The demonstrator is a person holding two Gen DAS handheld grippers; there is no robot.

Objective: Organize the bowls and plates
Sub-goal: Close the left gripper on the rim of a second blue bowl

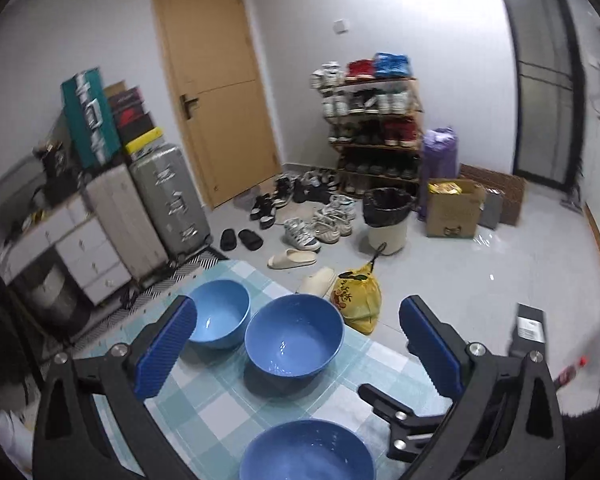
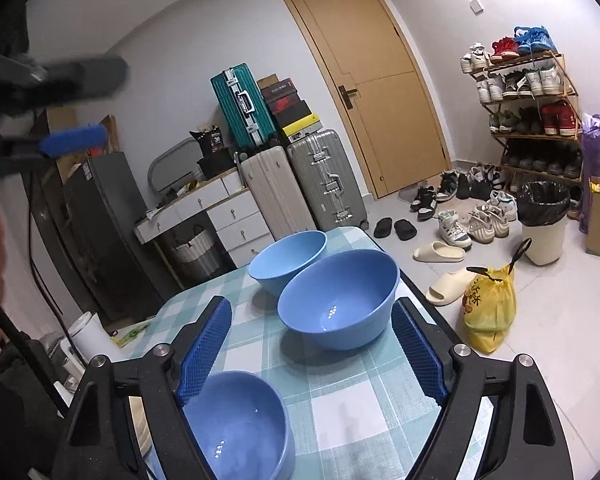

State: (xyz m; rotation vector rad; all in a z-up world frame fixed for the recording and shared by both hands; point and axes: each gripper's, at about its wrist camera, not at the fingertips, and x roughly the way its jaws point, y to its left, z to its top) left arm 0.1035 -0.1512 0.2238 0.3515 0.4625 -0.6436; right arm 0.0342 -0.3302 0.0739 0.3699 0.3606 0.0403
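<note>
**Three blue bowls upright on the checked table**

Checked teal-and-white cloth covers the table, with suitcases, a wooden door and a shoe rack behind. Three smooth, round blue bowls stand rims up, apart from each other: far bowl, middle bowl, near bowl. Round as they are, none shows a long axis. Only the right wrist view shows stacked pale plates at the table's left edge; only the left wrist view shows a black clamp near the table's right edge. Left gripper stands wide, nothing between its ribbed blue pads. Right gripper is likewise spread and empty above the cloth.
</note>
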